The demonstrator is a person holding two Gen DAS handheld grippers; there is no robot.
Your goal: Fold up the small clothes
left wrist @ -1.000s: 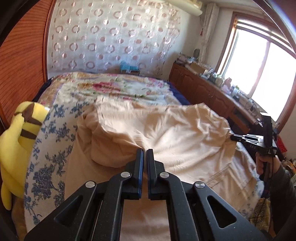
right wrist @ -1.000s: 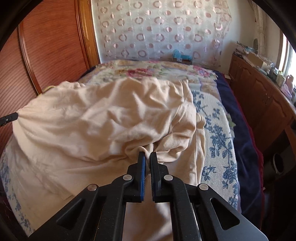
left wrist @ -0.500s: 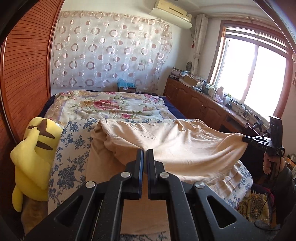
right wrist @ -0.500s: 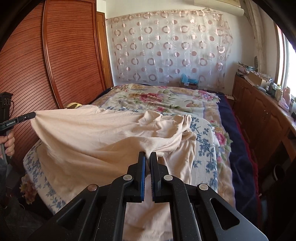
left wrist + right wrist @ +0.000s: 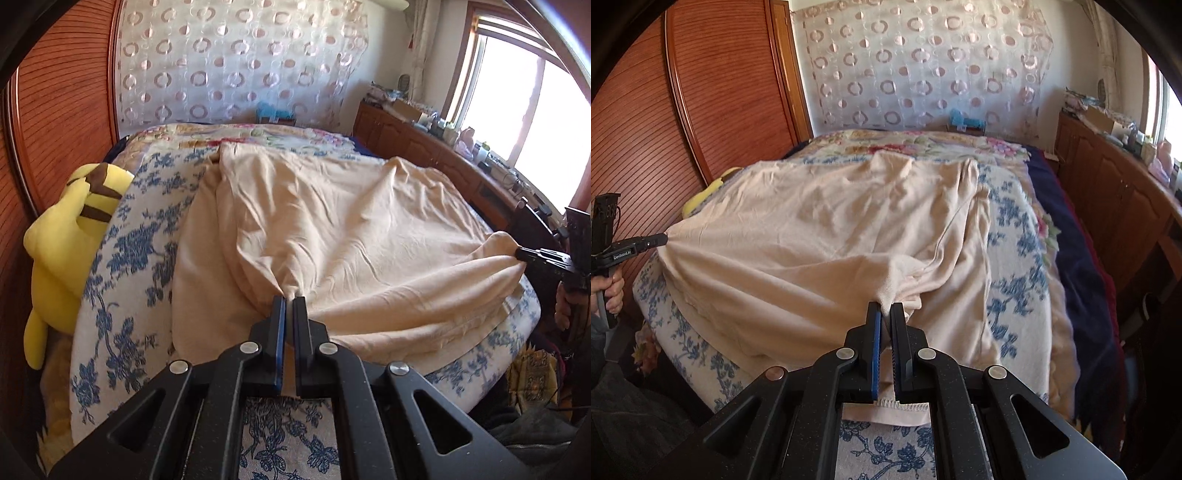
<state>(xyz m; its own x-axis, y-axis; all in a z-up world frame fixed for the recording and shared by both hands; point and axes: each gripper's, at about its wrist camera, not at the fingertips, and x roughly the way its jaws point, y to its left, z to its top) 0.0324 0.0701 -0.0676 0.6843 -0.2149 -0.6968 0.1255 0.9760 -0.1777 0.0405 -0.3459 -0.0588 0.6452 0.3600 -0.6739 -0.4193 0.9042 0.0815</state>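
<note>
A cream garment [image 5: 351,236] lies spread over the blue-flowered bedspread [image 5: 122,266], its near edge pulled taut between both grippers. My left gripper [image 5: 290,300] is shut on one bunched corner of the cloth. My right gripper [image 5: 885,305] is shut on the other corner, with a stitched hem [image 5: 901,406] hanging below its fingers. In the left wrist view the right gripper [image 5: 519,254] shows at the far right, pinching the cloth. In the right wrist view the left gripper [image 5: 665,239] shows at the far left, held by a hand [image 5: 613,295].
A yellow plush toy [image 5: 70,236] sits at the bed's left edge against the wooden wardrobe [image 5: 701,110]. A wooden sideboard [image 5: 1115,192] crowded with small items runs along the right under the window [image 5: 532,107]. A patterned curtain [image 5: 923,66] hangs behind the bed.
Both grippers have come down and back toward the near end of the bed with the cloth in them. The garment, lifted off the bed half a second ago, now rests flatter on it.
</note>
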